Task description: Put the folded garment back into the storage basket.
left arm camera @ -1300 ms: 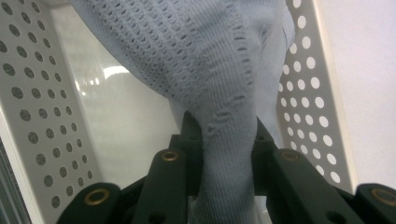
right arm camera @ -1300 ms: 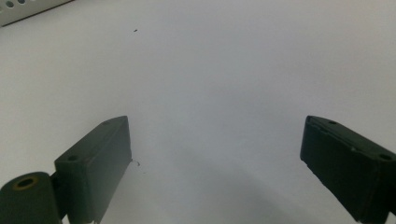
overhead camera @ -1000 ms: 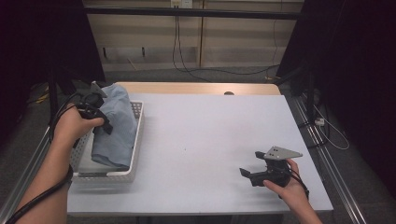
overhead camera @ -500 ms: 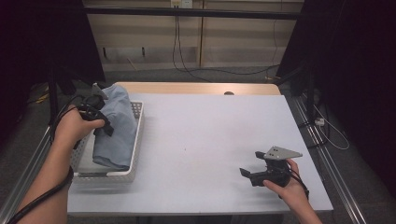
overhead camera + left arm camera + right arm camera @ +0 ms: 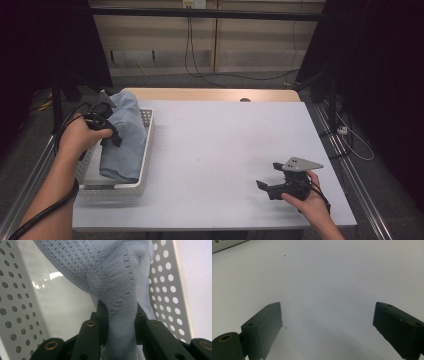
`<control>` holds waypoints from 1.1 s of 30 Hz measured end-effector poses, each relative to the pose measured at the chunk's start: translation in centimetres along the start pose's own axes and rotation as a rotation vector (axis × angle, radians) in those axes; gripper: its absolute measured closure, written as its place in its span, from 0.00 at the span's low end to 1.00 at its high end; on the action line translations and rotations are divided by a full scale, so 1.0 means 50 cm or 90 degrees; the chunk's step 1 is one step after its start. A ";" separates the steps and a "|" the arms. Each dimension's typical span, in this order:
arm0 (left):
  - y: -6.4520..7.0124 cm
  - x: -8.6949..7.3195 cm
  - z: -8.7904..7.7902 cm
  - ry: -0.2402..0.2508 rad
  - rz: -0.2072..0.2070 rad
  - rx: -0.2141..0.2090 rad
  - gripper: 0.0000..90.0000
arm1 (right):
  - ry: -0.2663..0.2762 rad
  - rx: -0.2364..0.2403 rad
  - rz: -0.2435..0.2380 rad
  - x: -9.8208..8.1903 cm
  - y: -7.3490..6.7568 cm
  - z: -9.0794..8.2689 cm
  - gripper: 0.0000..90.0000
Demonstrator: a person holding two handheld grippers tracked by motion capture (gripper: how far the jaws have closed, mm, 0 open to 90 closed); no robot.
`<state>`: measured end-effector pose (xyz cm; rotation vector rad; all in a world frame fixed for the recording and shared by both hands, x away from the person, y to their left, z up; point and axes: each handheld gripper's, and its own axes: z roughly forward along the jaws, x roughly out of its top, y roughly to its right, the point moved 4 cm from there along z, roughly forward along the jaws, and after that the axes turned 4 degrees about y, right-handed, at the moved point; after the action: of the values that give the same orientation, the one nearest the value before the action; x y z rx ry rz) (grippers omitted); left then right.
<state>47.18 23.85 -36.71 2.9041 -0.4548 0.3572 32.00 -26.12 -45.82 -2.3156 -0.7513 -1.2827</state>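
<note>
One blue knit garment (image 5: 125, 137), one white perforated basket (image 5: 148, 131), two grippers: left gripper (image 5: 107, 131), right gripper (image 5: 267, 186).

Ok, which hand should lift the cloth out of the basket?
Left. The left gripper is already shut on a fold of the blue cloth over the white basket. The right gripper sits open on the bare table, well away from it.

High cam above table (image 5: 220, 150) looking fwd/down, gripper cams close-up, left shares basket (image 5: 170, 290).

Blue garment's (image 5: 120, 277) pinched fold hidden behind the jaws.
</note>
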 end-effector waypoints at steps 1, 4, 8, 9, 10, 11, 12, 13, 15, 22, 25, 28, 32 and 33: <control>0.000 0.000 0.000 -0.003 0.003 0.000 0.83 | 0.000 0.000 0.000 0.000 0.000 0.000 0.09; -0.001 0.000 0.001 -0.005 0.006 0.002 0.83 | 0.000 0.002 0.000 0.000 -0.001 0.001 0.09; -0.001 -0.001 0.001 -0.007 0.006 -0.001 0.83 | -0.001 0.001 -0.002 -0.001 -0.001 0.001 0.09; -0.001 -0.001 0.001 -0.007 0.006 -0.001 0.83 | -0.001 0.001 -0.002 -0.001 -0.001 0.001 0.09; -0.001 -0.001 0.000 -0.011 0.007 -0.002 0.83 | -0.001 0.001 -0.002 -0.001 -0.001 0.001 0.09; -0.001 -0.002 0.002 -0.007 0.008 -0.003 0.83 | -0.002 0.001 -0.002 -0.001 -0.001 0.002 0.09; -0.001 -0.002 0.002 -0.007 0.008 -0.003 0.83 | -0.002 0.001 -0.002 -0.001 -0.001 0.002 0.09; -0.002 -0.003 0.001 -0.013 0.012 -0.004 0.83 | -0.001 0.001 -0.001 0.000 -0.001 0.002 0.09; -0.002 -0.006 0.002 -0.015 0.009 -0.005 0.84 | -0.002 0.001 -0.002 0.000 -0.001 0.002 0.09; 0.000 -0.011 0.000 -0.019 0.014 -0.009 0.84 | -0.003 0.001 -0.002 0.000 -0.003 0.003 0.09; 0.000 -0.012 0.001 -0.017 0.014 -0.009 0.84 | -0.002 0.002 -0.003 0.001 -0.004 0.004 0.09; 0.001 -0.014 0.002 -0.017 0.014 -0.010 0.84 | -0.003 0.001 -0.002 0.001 -0.004 0.003 0.09; 0.001 -0.017 0.002 -0.023 0.019 -0.013 0.84 | -0.003 0.001 -0.003 0.000 -0.003 0.002 0.09; 0.001 -0.017 0.002 -0.024 0.019 -0.013 0.84 | -0.002 0.001 -0.002 0.001 -0.004 0.002 0.09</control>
<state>46.38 24.02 -37.04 2.8906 -0.5059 0.3013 31.97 -25.91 -45.84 -2.3157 -0.7563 -1.2797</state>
